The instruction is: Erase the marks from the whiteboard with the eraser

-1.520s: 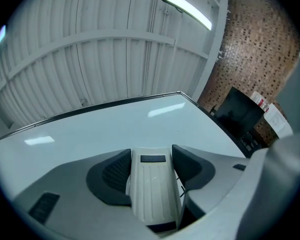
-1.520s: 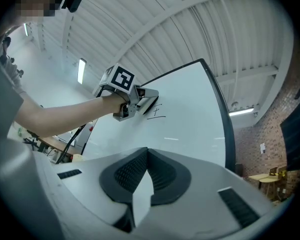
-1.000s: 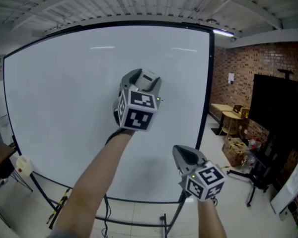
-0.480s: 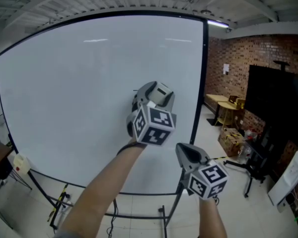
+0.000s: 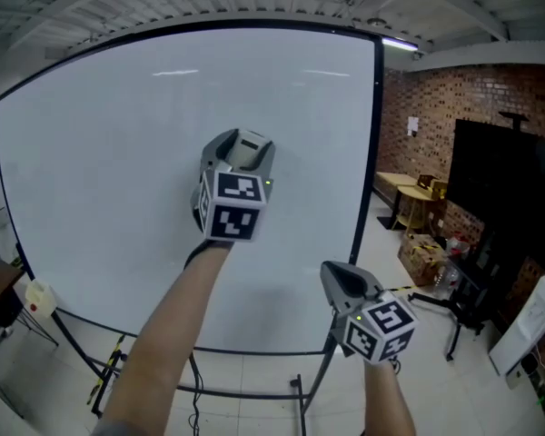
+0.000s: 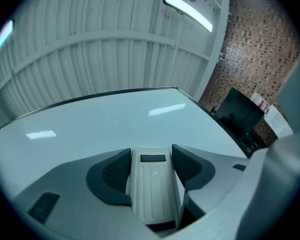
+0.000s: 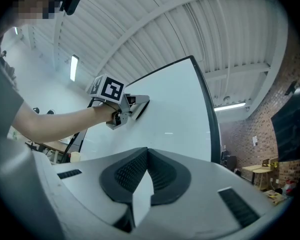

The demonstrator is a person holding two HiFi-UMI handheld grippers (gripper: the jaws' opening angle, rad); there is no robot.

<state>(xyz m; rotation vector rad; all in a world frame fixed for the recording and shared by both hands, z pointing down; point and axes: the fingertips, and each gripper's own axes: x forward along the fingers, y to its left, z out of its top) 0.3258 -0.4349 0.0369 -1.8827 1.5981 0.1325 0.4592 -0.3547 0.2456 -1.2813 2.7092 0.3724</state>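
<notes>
The big whiteboard (image 5: 100, 153) on its stand fills the head view, and I see no marks on its bare surface. My left gripper (image 5: 243, 143) is up at the board's middle, shut on the white eraser (image 5: 248, 151), which is pressed to the board. In the left gripper view the eraser (image 6: 154, 184) sits between both pads of the left gripper (image 6: 152, 166), against the whiteboard (image 6: 115, 119). My right gripper (image 5: 338, 280) hangs lower right, away from the board, shut with nothing in it. The right gripper view shows the right gripper (image 7: 146, 166) and, beyond it, the left gripper (image 7: 135, 106) on the whiteboard (image 7: 180, 109).
A brick wall (image 5: 436, 116) and a black screen (image 5: 509, 207) stand to the right. Small wooden tables (image 5: 409, 198) and boxes (image 5: 427, 257) lie below them, with a tripod base (image 5: 454, 312). The board's stand legs (image 5: 300, 398) reach the floor. A white container (image 5: 38, 300) sits at lower left.
The left gripper with the eraser swept right and down across the board, then back left and up. The right gripper has stayed where it was.
</notes>
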